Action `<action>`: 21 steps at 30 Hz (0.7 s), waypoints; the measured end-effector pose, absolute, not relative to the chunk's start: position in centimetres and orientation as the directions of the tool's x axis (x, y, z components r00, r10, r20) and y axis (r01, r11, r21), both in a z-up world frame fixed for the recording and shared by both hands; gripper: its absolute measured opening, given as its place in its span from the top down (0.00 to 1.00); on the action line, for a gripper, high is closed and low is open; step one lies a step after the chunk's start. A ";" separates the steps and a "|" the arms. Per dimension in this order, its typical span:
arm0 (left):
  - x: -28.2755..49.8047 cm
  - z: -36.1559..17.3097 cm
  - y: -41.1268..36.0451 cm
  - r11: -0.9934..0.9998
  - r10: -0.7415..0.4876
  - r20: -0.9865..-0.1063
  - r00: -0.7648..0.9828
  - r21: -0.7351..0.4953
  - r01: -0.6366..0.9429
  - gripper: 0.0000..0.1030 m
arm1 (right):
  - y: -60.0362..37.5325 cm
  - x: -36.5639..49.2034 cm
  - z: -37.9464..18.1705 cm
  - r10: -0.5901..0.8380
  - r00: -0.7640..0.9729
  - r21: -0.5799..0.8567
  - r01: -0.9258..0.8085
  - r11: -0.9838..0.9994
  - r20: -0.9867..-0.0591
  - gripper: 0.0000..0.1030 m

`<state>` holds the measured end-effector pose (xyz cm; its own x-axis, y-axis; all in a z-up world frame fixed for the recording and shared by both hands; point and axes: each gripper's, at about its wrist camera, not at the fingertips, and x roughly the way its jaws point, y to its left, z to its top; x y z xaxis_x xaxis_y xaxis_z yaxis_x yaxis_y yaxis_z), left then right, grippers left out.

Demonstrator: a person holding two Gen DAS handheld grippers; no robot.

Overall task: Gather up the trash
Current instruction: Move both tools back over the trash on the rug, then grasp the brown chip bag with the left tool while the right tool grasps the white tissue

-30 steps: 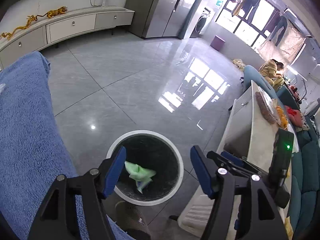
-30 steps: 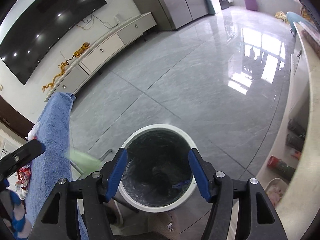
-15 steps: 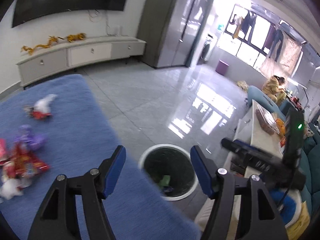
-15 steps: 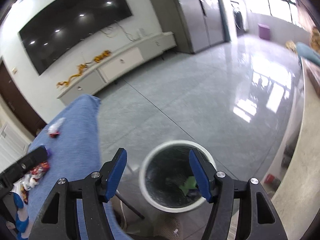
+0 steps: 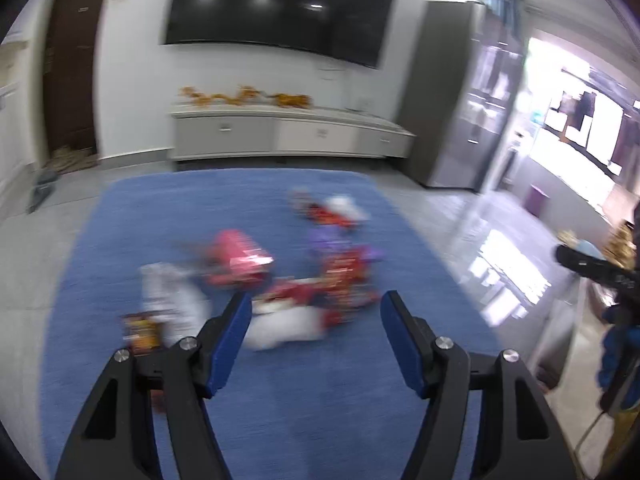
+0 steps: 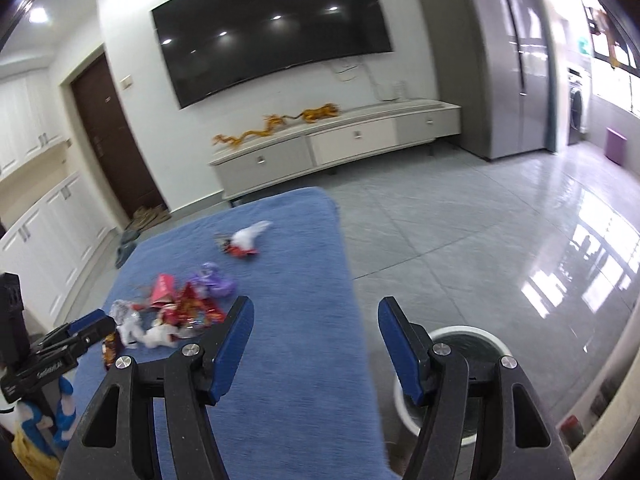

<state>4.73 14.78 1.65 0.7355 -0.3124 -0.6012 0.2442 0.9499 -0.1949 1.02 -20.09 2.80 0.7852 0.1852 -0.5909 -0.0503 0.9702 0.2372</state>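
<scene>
Several wrappers and crumpled papers lie on a blue cloth-covered table (image 5: 304,408): a red wrapper pile (image 5: 340,280), a pink packet (image 5: 240,260), white paper (image 5: 288,326). My left gripper (image 5: 316,344) is open and empty just above and before the pile; the view is blurred. My right gripper (image 6: 316,344) is open and empty over the table's right edge (image 6: 352,320). The pile (image 6: 188,308) is to its left. The white-rimmed trash bin (image 6: 480,336) stands on the floor below right, partly hidden by my right finger.
A white-and-red wrapper (image 6: 244,242) lies apart at the table's far end. The left gripper shows at the right wrist view's left edge (image 6: 72,344). A TV cabinet (image 6: 340,148) lines the far wall. Grey tile floor (image 6: 480,240) is to the right.
Both grippers have swung up and left, away from the bin toward the table. The green scrap fell into the bin. The trash pile has come into view.
</scene>
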 end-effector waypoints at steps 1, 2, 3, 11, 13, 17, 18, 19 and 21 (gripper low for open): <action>4.8 1.2 16.5 0.958 -0.286 -0.606 0.742 -0.191 0.213 0.37 | -19.4 1.3 2.7 0.199 0.779 0.235 -0.069 0.970 -0.595 0.40; 4.9 0.6 18.0 0.966 -0.259 -0.615 0.745 -0.187 0.181 0.37 | -18.6 1.7 2.4 0.220 0.769 0.236 -0.092 0.967 -0.600 0.40; 5.0 0.1 19.3 0.971 -0.235 -0.625 0.744 -0.181 0.154 0.37 | -17.7 2.1 2.1 0.246 0.755 0.244 -0.117 0.963 -0.607 0.40; 6.8 -4.5 24.4 0.982 -0.152 -0.705 0.693 -0.187 0.026 0.37 | -7.2 6.0 -0.9 0.484 0.566 0.280 -0.412 0.867 -0.667 0.40; 6.7 -5.6 24.6 0.981 -0.147 -0.718 0.680 -0.191 0.010 0.37 | -4.2 6.8 -1.6 0.521 0.517 0.273 -0.481 0.833 -0.679 0.40; 7.6 -7.0 25.3 0.977 -0.157 -0.737 0.657 -0.213 -0.006 0.37 | 1.4 8.7 -3.8 0.552 0.426 0.242 -0.591 0.770 -0.717 0.40; 7.8 -7.3 25.3 0.977 -0.157 -0.741 0.653 -0.215 -0.009 0.37 | 2.0 8.8 -4.5 0.548 0.413 0.234 -0.601 0.764 -0.728 0.40; 8.1 -7.6 25.4 0.976 -0.160 -0.746 0.646 -0.219 -0.012 0.37 | 2.7 8.7 -5.3 0.544 0.399 0.230 -0.609 0.759 -0.738 0.40; 8.5 -8.2 25.6 0.974 -0.163 -0.754 0.636 -0.227 -0.020 0.37 | 4.0 9.6 -6.5 0.527 0.388 0.211 -0.618 0.758 -0.756 0.40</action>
<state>8.51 25.59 -8.15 0.6364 -0.1626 -0.7540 -0.0201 0.9737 -0.2269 9.58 3.99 -6.48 0.3880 0.5270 -0.7562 -0.6178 0.7575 0.2109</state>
